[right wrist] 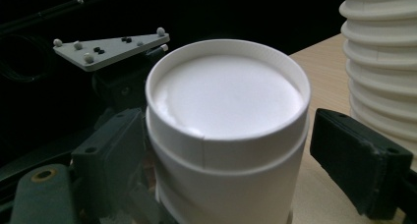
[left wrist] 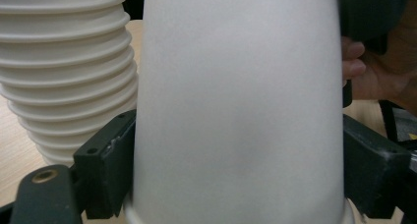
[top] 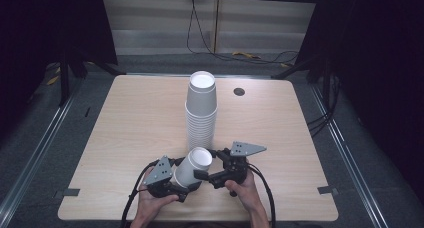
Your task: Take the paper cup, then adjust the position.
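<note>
Left claw [top: 186, 184] is clamped on a white cup [top: 191, 167], both jaws pressing its sides, cup tilted just above the tabletop [top: 130, 123] near the cup stack [top: 201, 110]. Right claw [top: 206, 175] straddles the cup's end: one jaw touches, the other stands off

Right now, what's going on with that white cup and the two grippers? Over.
Left gripper shut on the paper cup, held tilted. Right gripper around its bottom end, a gap showing at one jaw. Tall cup stack stands just behind, close to the work.
</note>
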`<state>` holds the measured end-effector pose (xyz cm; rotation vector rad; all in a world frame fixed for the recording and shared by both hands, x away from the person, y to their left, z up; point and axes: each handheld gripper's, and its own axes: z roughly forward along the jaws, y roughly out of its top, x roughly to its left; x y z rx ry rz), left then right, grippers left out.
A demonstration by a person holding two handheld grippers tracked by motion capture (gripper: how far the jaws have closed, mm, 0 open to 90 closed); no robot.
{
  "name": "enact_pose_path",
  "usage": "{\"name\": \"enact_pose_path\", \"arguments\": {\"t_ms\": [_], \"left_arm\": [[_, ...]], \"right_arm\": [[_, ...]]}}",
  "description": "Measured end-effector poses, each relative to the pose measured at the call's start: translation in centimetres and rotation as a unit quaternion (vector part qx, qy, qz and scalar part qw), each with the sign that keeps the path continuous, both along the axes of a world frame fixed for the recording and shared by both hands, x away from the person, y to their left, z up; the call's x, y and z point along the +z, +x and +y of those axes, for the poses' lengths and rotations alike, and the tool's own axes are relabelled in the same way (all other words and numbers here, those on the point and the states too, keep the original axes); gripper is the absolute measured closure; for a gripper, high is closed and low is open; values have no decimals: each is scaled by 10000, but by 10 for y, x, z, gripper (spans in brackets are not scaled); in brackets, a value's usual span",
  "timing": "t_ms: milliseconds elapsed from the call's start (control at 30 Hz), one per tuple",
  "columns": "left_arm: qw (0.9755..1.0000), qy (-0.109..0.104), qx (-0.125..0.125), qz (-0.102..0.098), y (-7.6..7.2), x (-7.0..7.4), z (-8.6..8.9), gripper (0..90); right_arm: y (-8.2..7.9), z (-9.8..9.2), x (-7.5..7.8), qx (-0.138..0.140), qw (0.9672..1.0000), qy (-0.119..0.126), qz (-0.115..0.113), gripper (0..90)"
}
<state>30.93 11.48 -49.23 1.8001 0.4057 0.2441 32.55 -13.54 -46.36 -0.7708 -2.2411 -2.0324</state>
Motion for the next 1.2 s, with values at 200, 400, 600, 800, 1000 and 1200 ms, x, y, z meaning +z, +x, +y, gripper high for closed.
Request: {"name": "enact_pose_path", "arguments": {"t_ms": [200, 400, 600, 800, 1000, 1200], "left_arm": [[9999, -1, -41, 101, 4, 0, 4, 139], [9999, 48, -36, 120, 6, 1, 8, 140], [9997, 57, -40, 218, 9, 2, 12, 140], [9992, 258, -123, 287, 11, 2, 14, 140], [9987, 352, -70, 353, 13, 3, 14, 140], [9976, 554, -185, 382, 14, 5, 12, 140]], "right_arm": [[-2, -1, 2, 37, 10000, -62, -61, 133], [-2, -6, 4, -16, 9999, -81, -86, 133], [0, -10, 5, -63, 9998, -162, -12, 135], [2, -16, 8, -163, 9984, -533, -136, 137], [1, -22, 12, -153, 9966, -782, -206, 137], [1, -22, 11, -112, 9932, -1148, -168, 137]]}}
